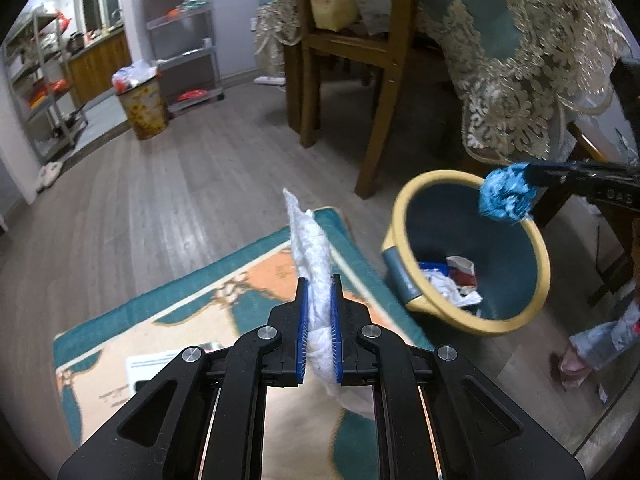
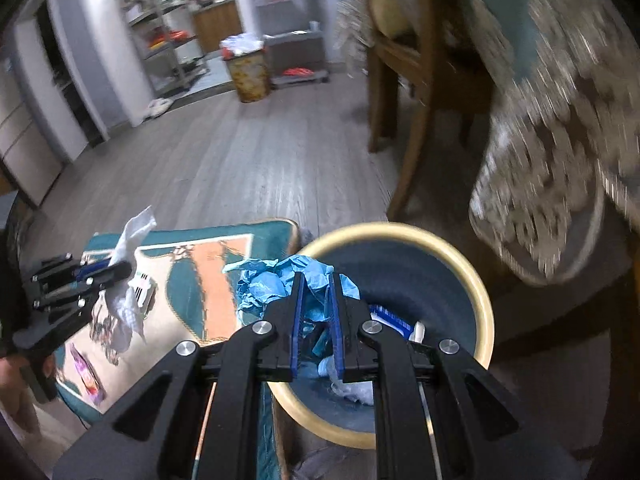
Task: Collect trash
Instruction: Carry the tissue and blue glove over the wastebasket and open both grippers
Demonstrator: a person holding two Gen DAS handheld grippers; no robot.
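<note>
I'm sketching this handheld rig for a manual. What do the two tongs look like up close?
Both match. The left tongs and right tongs are matte black plastic, each with two straight fingers lined inside with ribbed blue pads. Angular black linkage arms with triangular cut-outs are pinned by round silver rivets. Pale lettering marks the right tongs' side, too blurred to read. No cables show.

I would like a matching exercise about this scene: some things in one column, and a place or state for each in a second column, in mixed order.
Column 1:
1. white crumpled paper
2. blue crumpled wad
3. yellow-rimmed bin
4. rug

Column 2:
A. lies flat on the wooden floor
B. clamped in the right gripper
C. stands beside the rug, with trash inside
D. clamped in the left gripper

Pairs: 1-D, 2-B, 3-C, 4-A
</note>
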